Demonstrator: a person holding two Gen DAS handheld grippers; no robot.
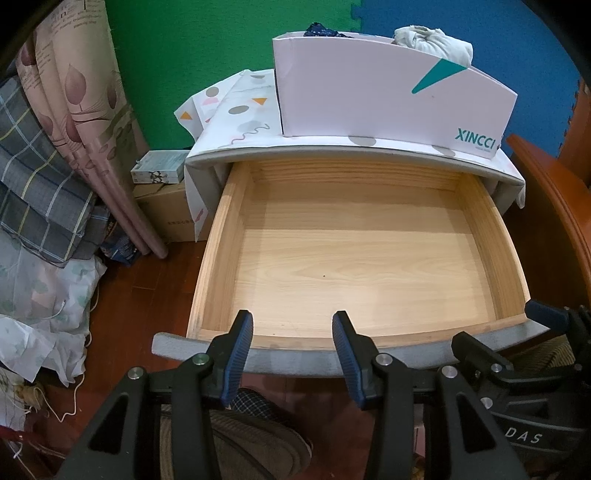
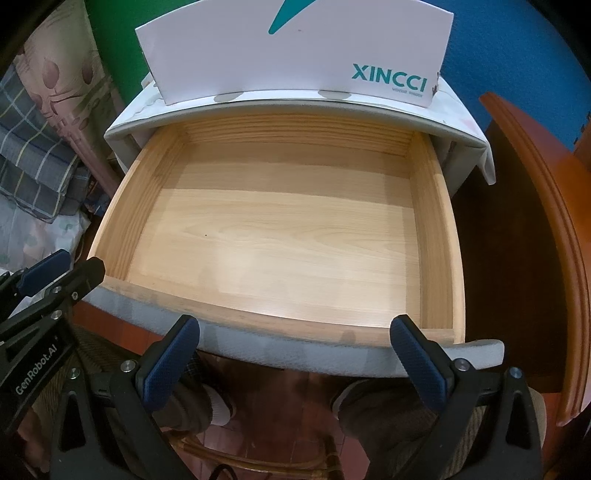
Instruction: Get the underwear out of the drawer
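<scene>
The wooden drawer point(image 1: 354, 258) is pulled out, and nothing lies on its bare floor; it also shows in the right wrist view point(image 2: 280, 236). A white XINCCI box point(image 1: 388, 99) stands on the cabinet top, with a pale grey bundled garment point(image 1: 432, 44) and a dark blue patterned cloth point(image 1: 321, 30) sticking out of it. My left gripper point(image 1: 293, 325) is open and empty over the drawer's grey front edge. My right gripper point(image 2: 295, 332) is open wide and empty at the same edge, and shows at the lower right of the left wrist view point(image 1: 546, 317).
A reddish wooden bed frame point(image 2: 546, 229) stands to the right. Folded bedding and a curtain point(image 1: 55, 147) pile up on the left, with cardboard boxes point(image 1: 162, 192) beside the cabinet. The white box point(image 2: 295, 48) fills the cabinet top. Feet in slippers point(image 2: 369, 410) rest below the drawer.
</scene>
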